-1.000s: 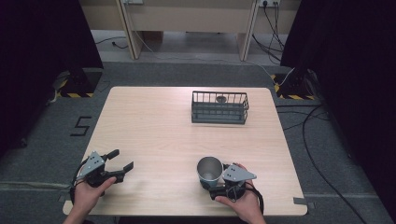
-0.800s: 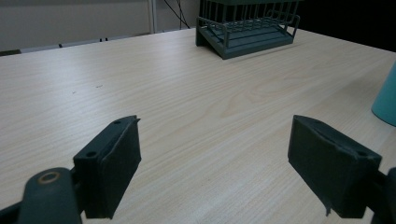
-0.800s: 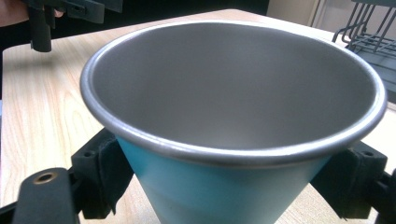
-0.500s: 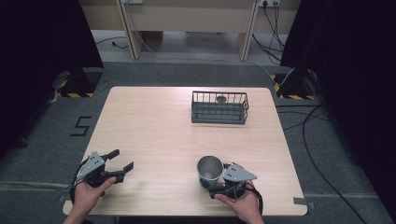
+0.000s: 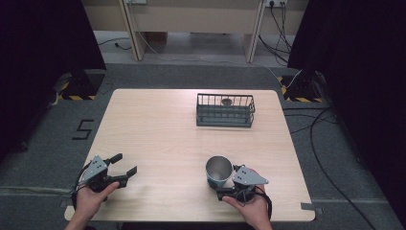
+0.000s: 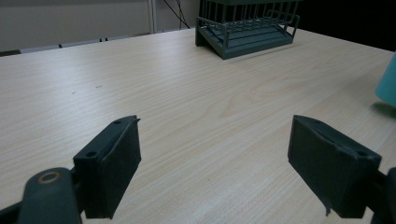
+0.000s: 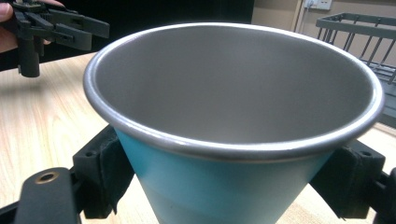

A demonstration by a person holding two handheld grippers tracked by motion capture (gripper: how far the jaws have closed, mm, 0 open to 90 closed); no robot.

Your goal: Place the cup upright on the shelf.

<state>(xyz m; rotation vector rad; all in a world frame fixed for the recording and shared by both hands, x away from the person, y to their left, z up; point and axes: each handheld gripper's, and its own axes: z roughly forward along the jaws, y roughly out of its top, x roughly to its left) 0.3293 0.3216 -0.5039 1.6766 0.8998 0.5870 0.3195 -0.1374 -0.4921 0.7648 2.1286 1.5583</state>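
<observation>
Closest to the person, the right gripper (image 5: 221,184) sits at the near edge of the table (image 5: 158,129), right of the middle, and it's got its jaws clamped on a cup (image 5: 219,171), teal outside and bare metal inside. In the right gripper view the cup (image 7: 233,116) is huge and cut off at the bottom, so you can't see whether its base is on the wood or lifted a bit; the two black pads press its wall from either side, and most of each pad is hidden behind the flared rim. The right hand (image 5: 249,206) wraps the gripper body from below and runs out of the bottom of the high view. Over on the near left corner, the left gripper (image 5: 123,165) hangs with its jaws spread wide and nothing between them, just bare wood grain in the left gripper view, where a sliver of the teal cup (image 6: 386,84) pokes in at the right edge. The left hand (image 5: 91,199) holding it is also chopped off by the frame. Further back, toward the far right side of the table, there's a dark wire basket (image 5: 225,110), well apart from both grippers. Something small and round (image 5: 226,101) sits inside it against the back wall, but it's too tiny to make out what it is.
</observation>
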